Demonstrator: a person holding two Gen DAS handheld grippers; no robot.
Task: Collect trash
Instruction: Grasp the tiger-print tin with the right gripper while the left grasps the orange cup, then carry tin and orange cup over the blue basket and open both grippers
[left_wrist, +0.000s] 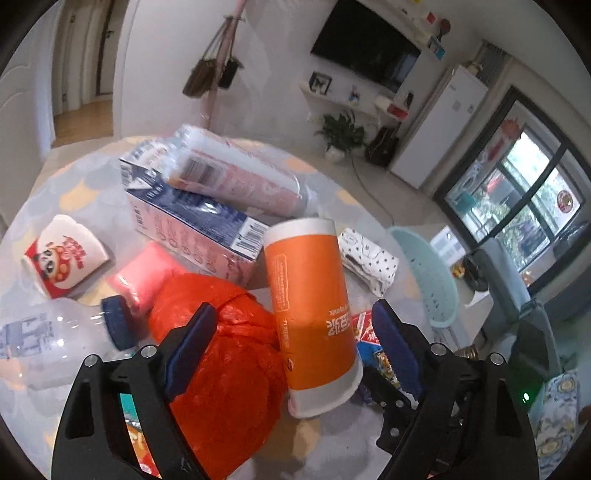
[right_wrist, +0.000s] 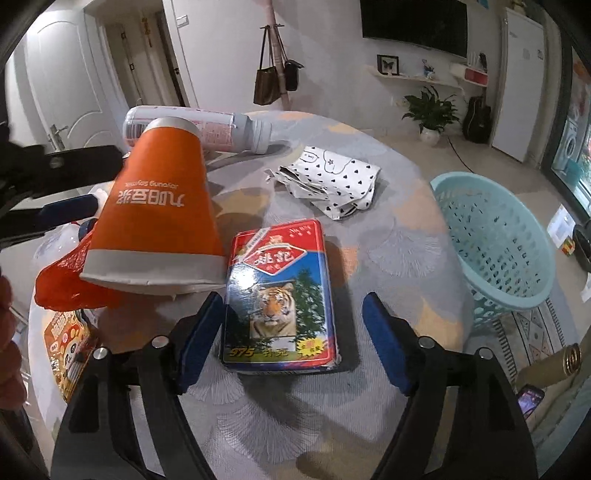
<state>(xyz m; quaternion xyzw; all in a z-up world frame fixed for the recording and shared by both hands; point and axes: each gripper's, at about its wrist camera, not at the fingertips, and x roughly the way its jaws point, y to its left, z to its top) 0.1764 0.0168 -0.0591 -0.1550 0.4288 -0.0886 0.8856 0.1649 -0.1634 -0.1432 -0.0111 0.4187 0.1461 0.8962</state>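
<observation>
On the table (right_wrist: 332, 229), an orange paper cup (left_wrist: 310, 314) with grey bands stands tilted, mouth down, against a red plastic bag (left_wrist: 221, 369). It lies between the wide-open jaws of the left gripper (left_wrist: 295, 354), whose pads do not visibly touch it. The right gripper (right_wrist: 291, 339), also open and holding nothing, straddles the near end of a tiger-printed card box (right_wrist: 280, 302). Only the right view shows that box whole, along with the teal basket (right_wrist: 495, 236) beyond the table edge.

Bare surface (right_wrist: 388, 206) right of my card box (right_wrist: 280, 295); orange cup (right_wrist: 159, 206) and red bag (right_wrist: 70, 284) crowd its left.
</observation>
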